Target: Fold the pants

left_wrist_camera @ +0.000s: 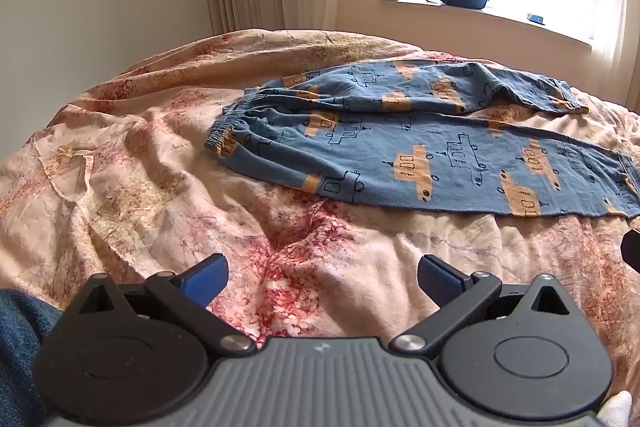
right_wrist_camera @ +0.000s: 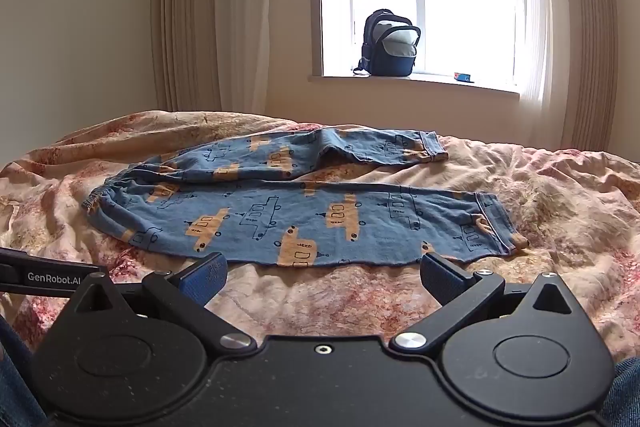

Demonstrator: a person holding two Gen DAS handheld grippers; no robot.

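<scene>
Blue pants (left_wrist_camera: 420, 143) with an orange vehicle print lie spread on the bed, waistband to the left and both legs running right. The far leg is wrinkled and bent near its cuff. In the right wrist view the same pants (right_wrist_camera: 288, 211) fill the middle, and the near leg's cuff (right_wrist_camera: 492, 227) lies at the right. My left gripper (left_wrist_camera: 322, 277) hovers open over bare bedspread, short of the pants' near edge, with nothing between its fingers. Just before that same near edge my right gripper (right_wrist_camera: 322, 277) also stands open and empty.
A rumpled pink floral bedspread (left_wrist_camera: 140, 167) covers the bed. A dark backpack (right_wrist_camera: 390, 45) and a small blue item (right_wrist_camera: 464, 77) sit on the windowsill behind. Curtains (right_wrist_camera: 188, 7) hang at the left. Part of the left gripper's arm (right_wrist_camera: 40, 273) shows at the right wrist view's left edge.
</scene>
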